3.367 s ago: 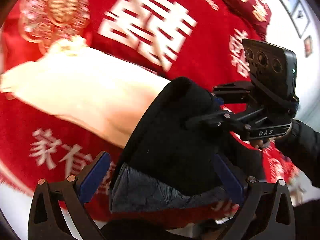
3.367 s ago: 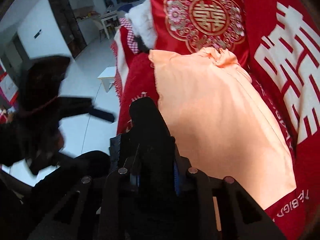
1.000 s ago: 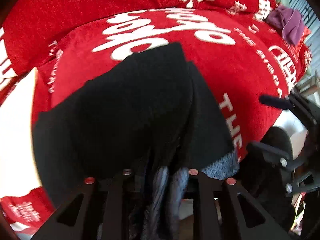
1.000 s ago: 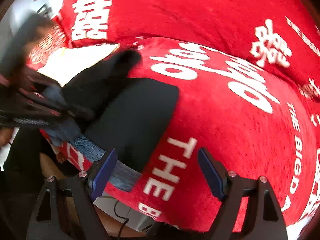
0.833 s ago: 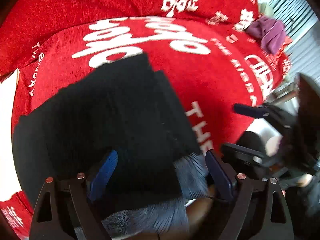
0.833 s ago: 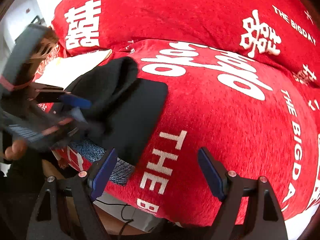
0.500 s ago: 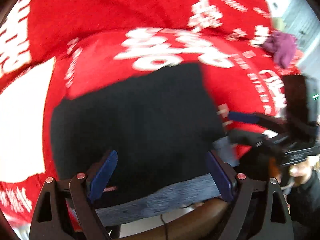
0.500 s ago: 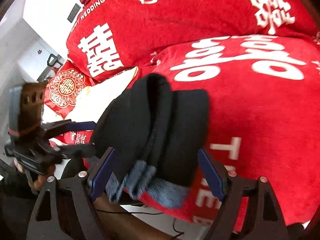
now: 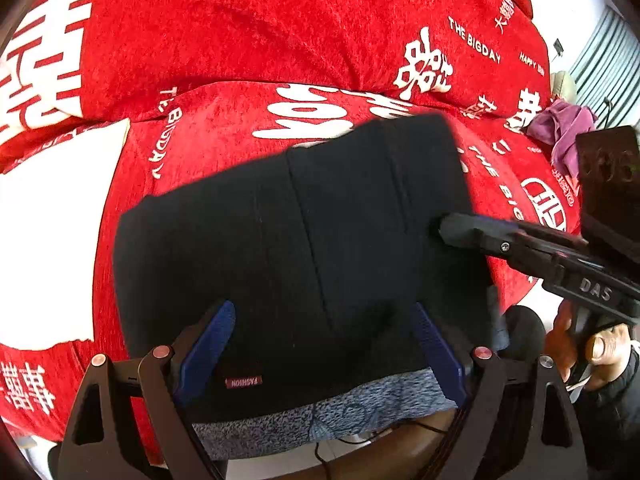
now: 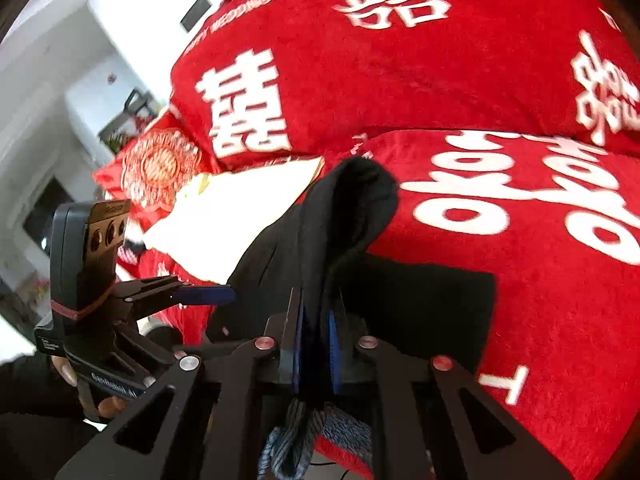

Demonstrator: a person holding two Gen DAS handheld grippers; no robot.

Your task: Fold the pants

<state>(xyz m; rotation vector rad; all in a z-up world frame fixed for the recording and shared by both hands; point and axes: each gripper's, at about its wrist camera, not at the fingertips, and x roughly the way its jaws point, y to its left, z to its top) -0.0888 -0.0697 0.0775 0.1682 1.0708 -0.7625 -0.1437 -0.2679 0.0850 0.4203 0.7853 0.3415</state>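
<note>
So the black pants are lying folded on the red sofa cover, near the front edge of the seat, grey-blue lining sticking out at the edge closest to me. There's a little red "FASHION" tag on the near side.

My left gripper is spread wide over that near edge, blue pads either side of the fabric and not pinching anything as far as I can see.

My right gripper is clamped tight on a bunch of the pants' right side, and a hump of black cloth stands up from the jaws. In the left wrist view its tip looks buried in the fabric, though it's a bit blurry there.

A pale peach cloth lies on the sofa just left of the pants, and a purple garment sits far off to the right.
</note>
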